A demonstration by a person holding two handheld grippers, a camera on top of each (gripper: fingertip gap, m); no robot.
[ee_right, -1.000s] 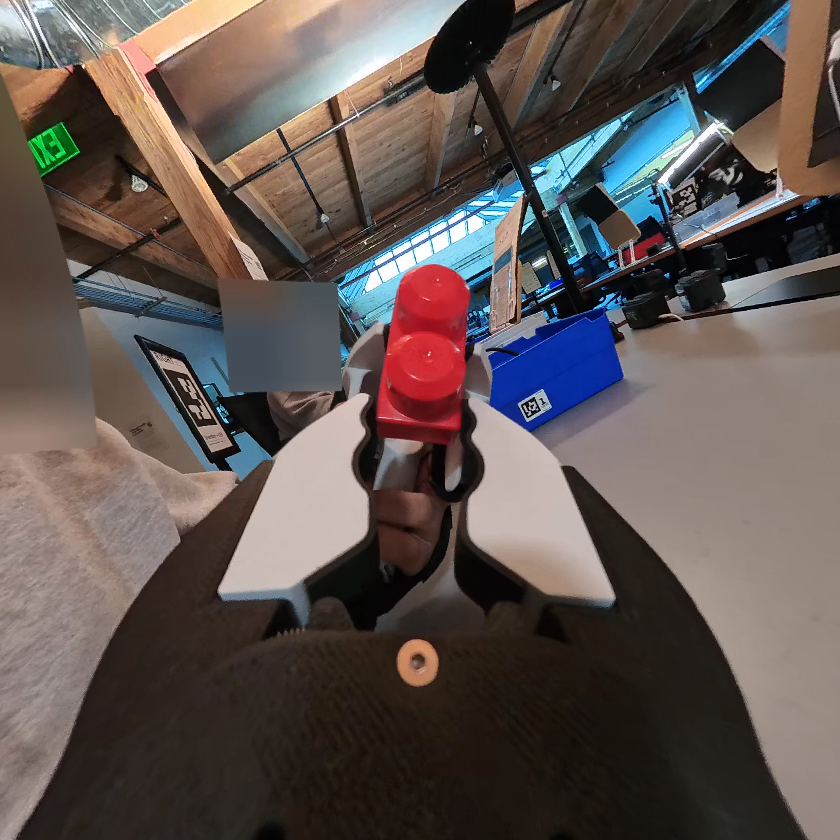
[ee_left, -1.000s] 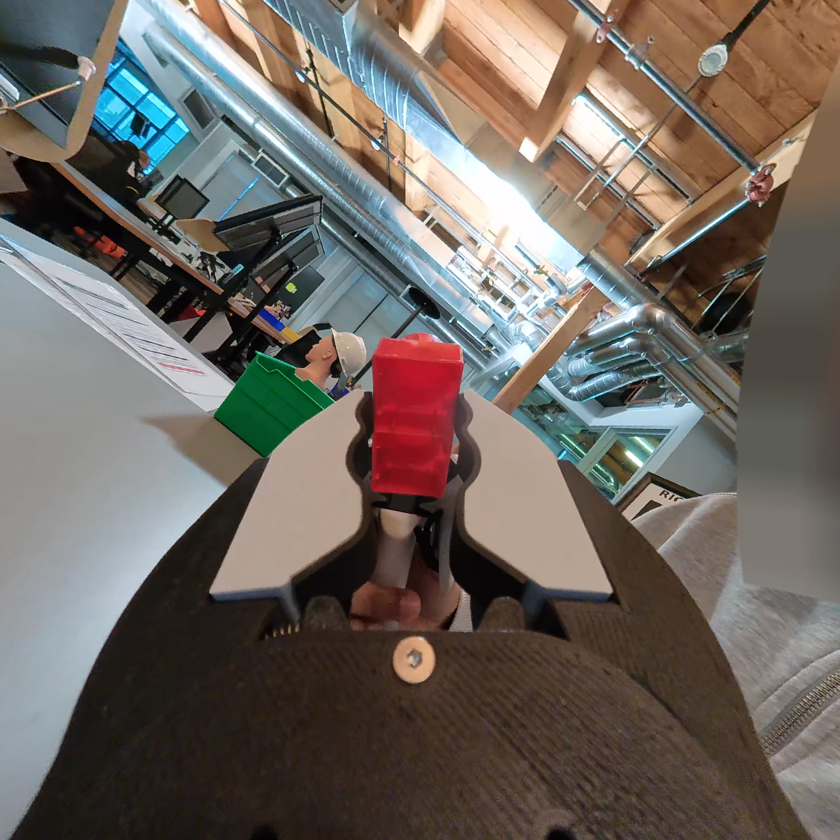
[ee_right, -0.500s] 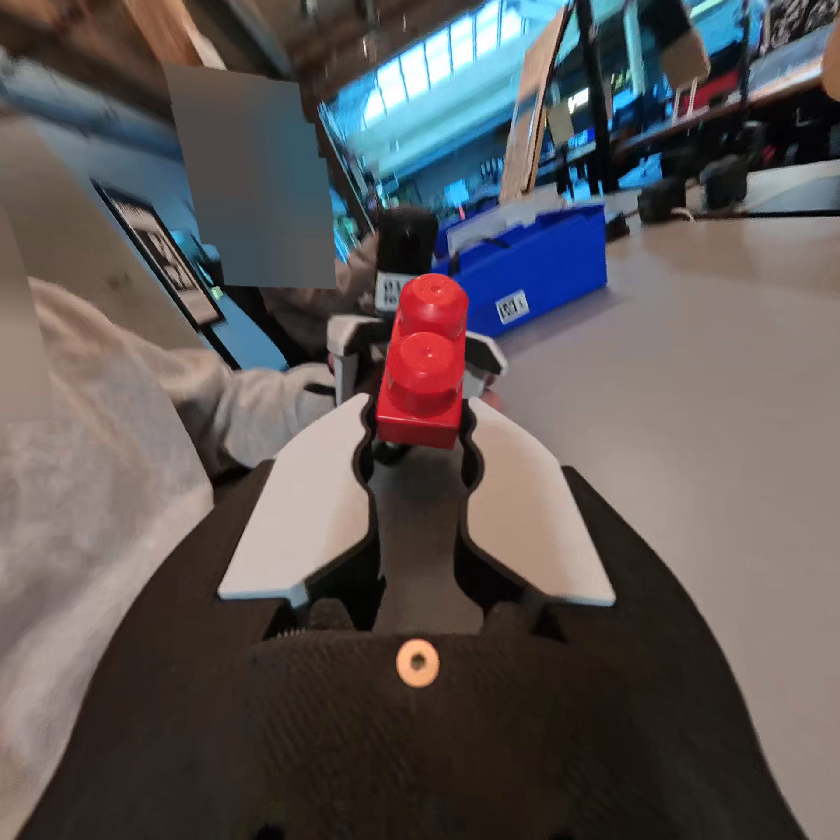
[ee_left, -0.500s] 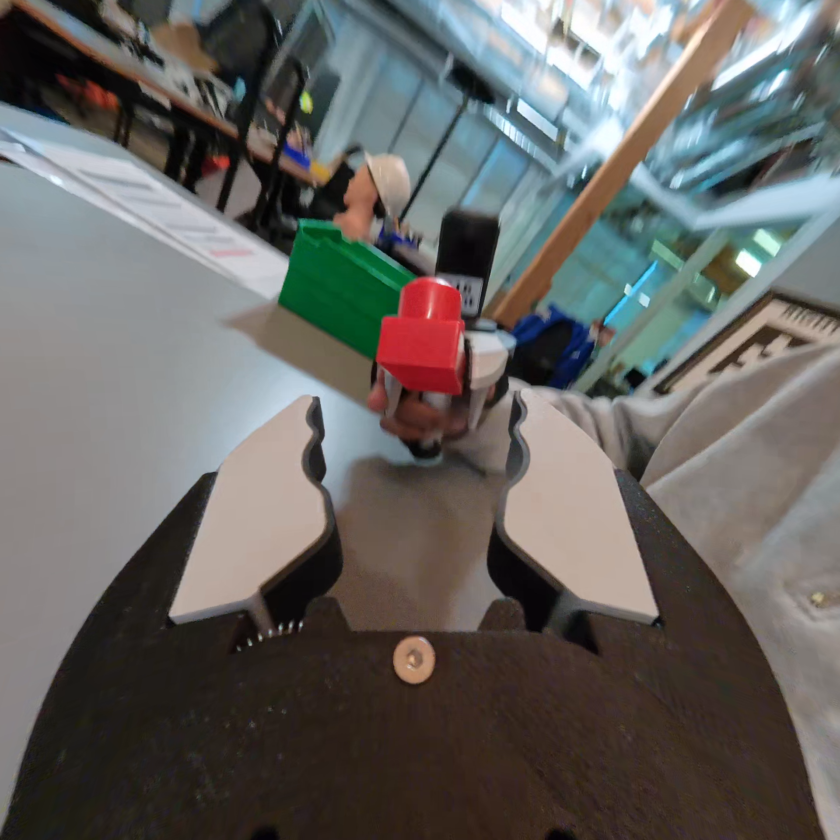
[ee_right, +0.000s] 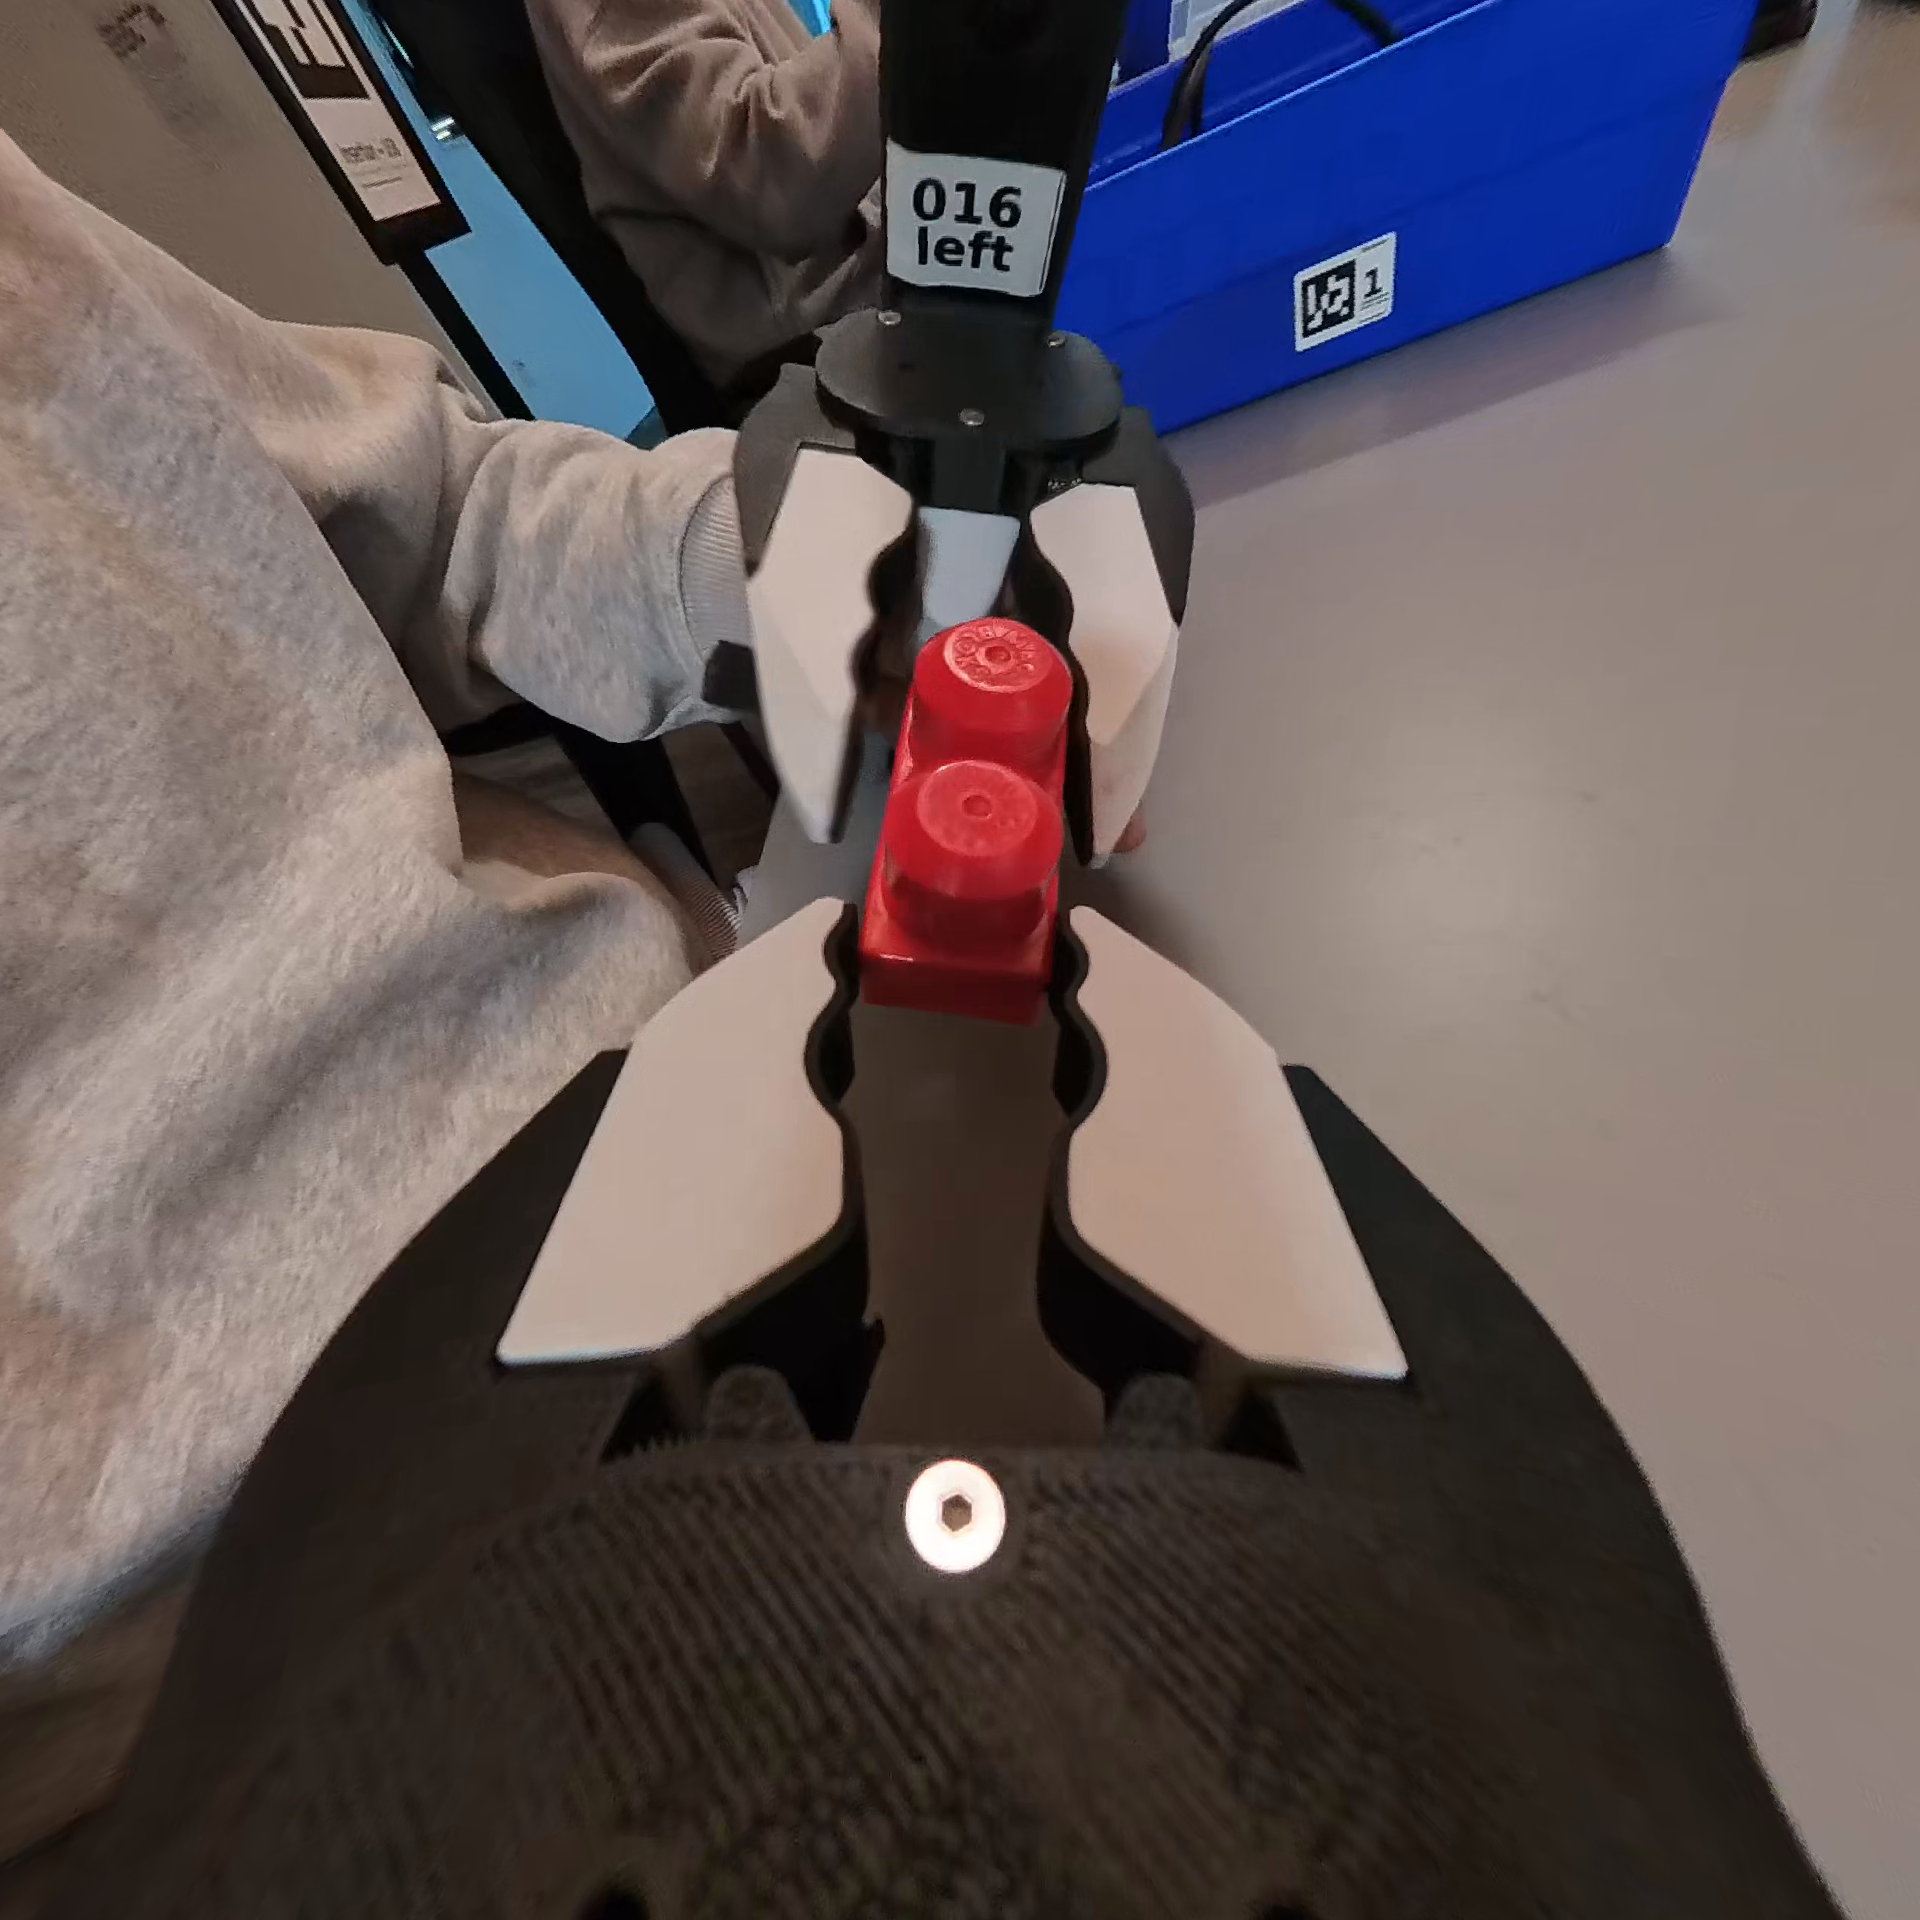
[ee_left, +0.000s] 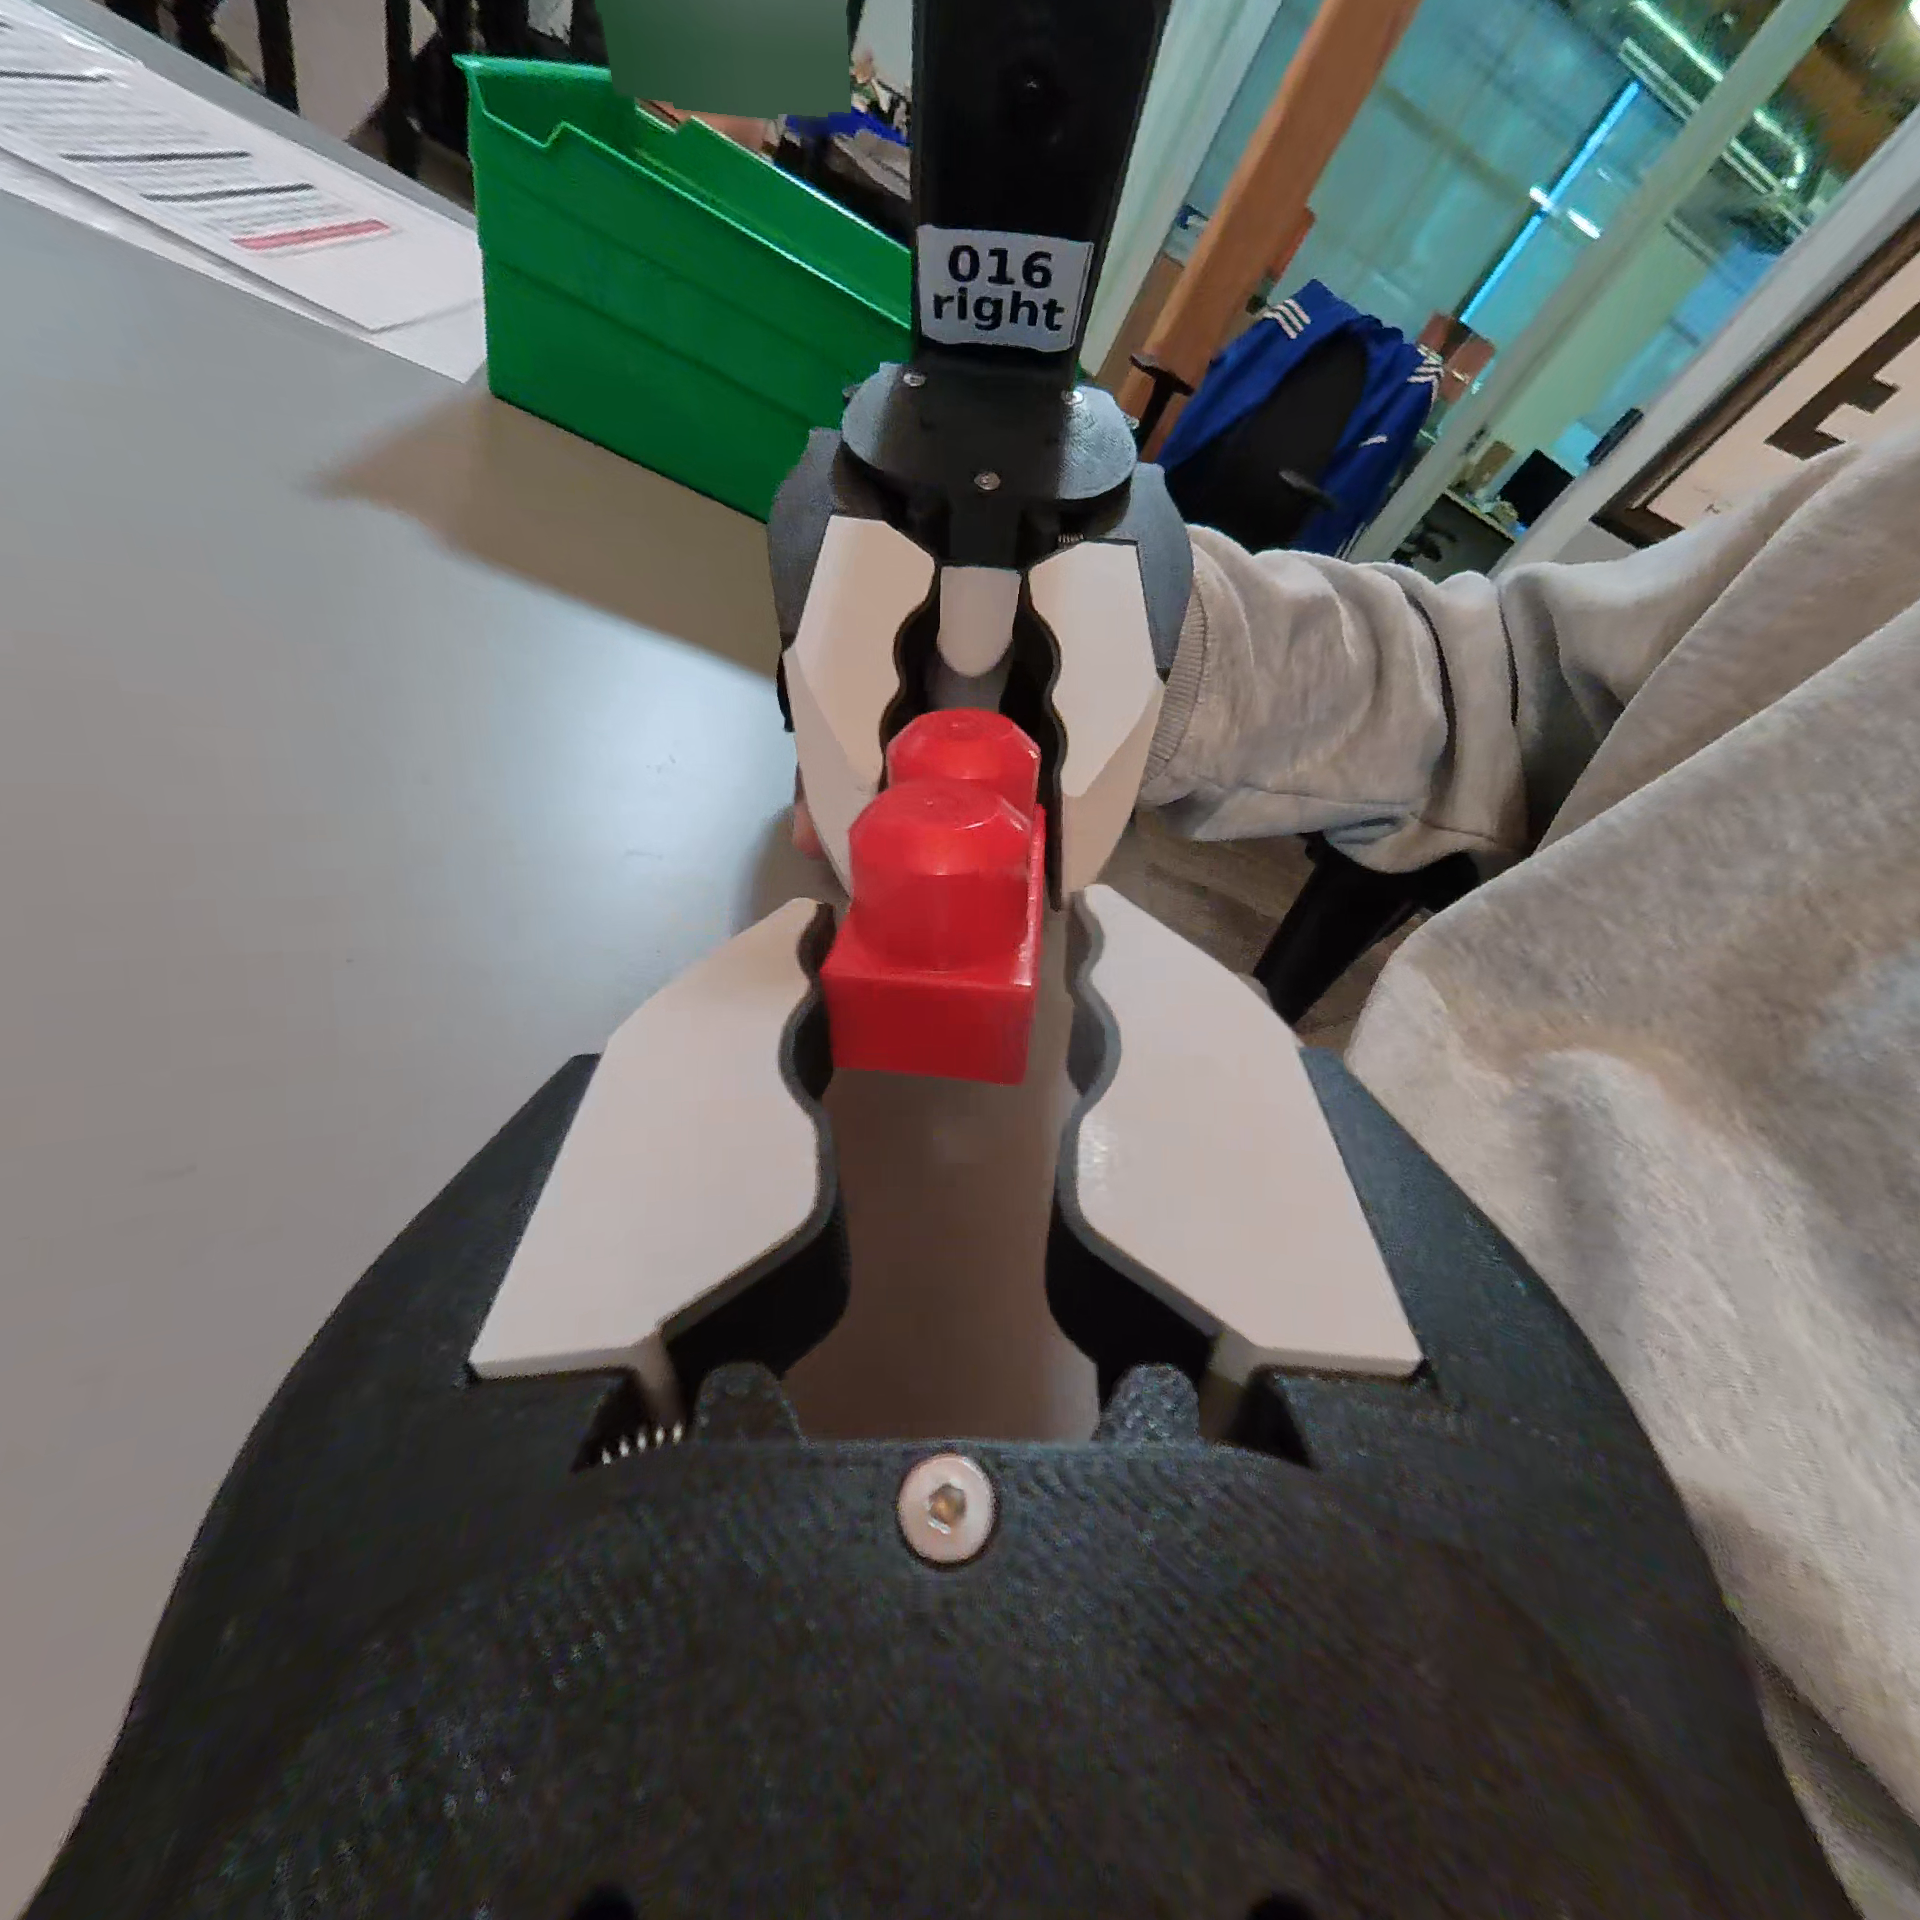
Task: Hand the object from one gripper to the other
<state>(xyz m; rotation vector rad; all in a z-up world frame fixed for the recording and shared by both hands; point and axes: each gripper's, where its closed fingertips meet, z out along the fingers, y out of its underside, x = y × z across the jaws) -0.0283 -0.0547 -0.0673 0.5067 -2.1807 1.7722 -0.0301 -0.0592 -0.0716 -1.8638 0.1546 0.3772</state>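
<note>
A red two-stud brick [ee_left: 935,977] is held level above the grey table [ee_left: 312,727], between the two grippers, which face each other tip to tip. In the right wrist view my right gripper [ee_right: 956,914] is shut on the near end of the brick [ee_right: 961,894]. My left gripper [ee_left: 945,914] has its jaws around the brick's other end; its left finger touches the brick and a small gap shows at the right finger. The left gripper [ee_right: 961,821] also shows in the right wrist view, with its fingers beside the far stud. The right gripper [ee_left: 961,831] shows in the left wrist view.
A green bin [ee_left: 644,301] and a printed sheet [ee_left: 208,187] lie on the table behind the grippers in the left wrist view. A blue bin [ee_right: 1403,208] stands at the back right of the table [ee_right: 1507,831]. Grey sleeves [ee_left: 1558,935] fill one side. Only a small space, under 4 cm, lies between the two pairs of fingers.
Half a second ago my left gripper was wide open and apart from the brick. It has since moved in and narrowed its jaws around the brick's free end. The right gripper kept its hold.
</note>
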